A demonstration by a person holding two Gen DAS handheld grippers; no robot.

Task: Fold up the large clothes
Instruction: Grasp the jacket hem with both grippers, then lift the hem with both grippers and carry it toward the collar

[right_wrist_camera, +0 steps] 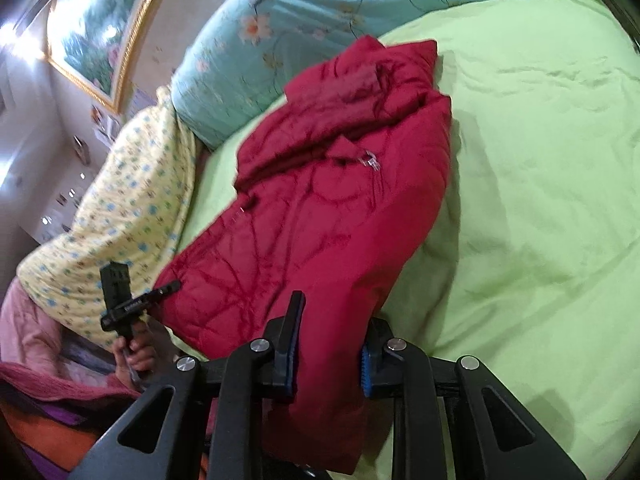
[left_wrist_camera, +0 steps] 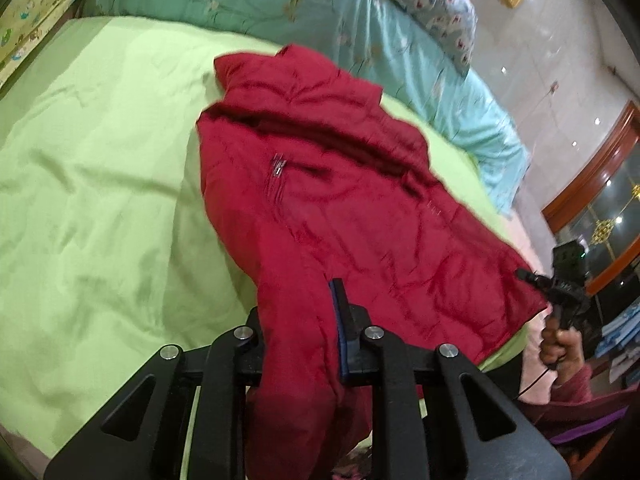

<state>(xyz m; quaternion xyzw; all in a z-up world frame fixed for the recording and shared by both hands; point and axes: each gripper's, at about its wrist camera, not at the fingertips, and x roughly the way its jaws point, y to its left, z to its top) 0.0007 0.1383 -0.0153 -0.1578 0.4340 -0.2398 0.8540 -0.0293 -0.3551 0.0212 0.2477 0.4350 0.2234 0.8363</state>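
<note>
A red padded jacket lies lengthwise on the light green bed sheet, its collar at the far end. My left gripper is shut on the jacket's near hem, red cloth bunched between its fingers. My right gripper is shut on the other near corner of the jacket. The right gripper also shows in the left wrist view at the jacket's right edge. The left gripper also shows in the right wrist view at the jacket's left edge.
A turquoise floral quilt is piled at the head of the bed. A yellow flowered blanket lies beside the jacket at the bed's edge. A gold-framed picture hangs on the wall. A wooden cabinet stands beyond the bed.
</note>
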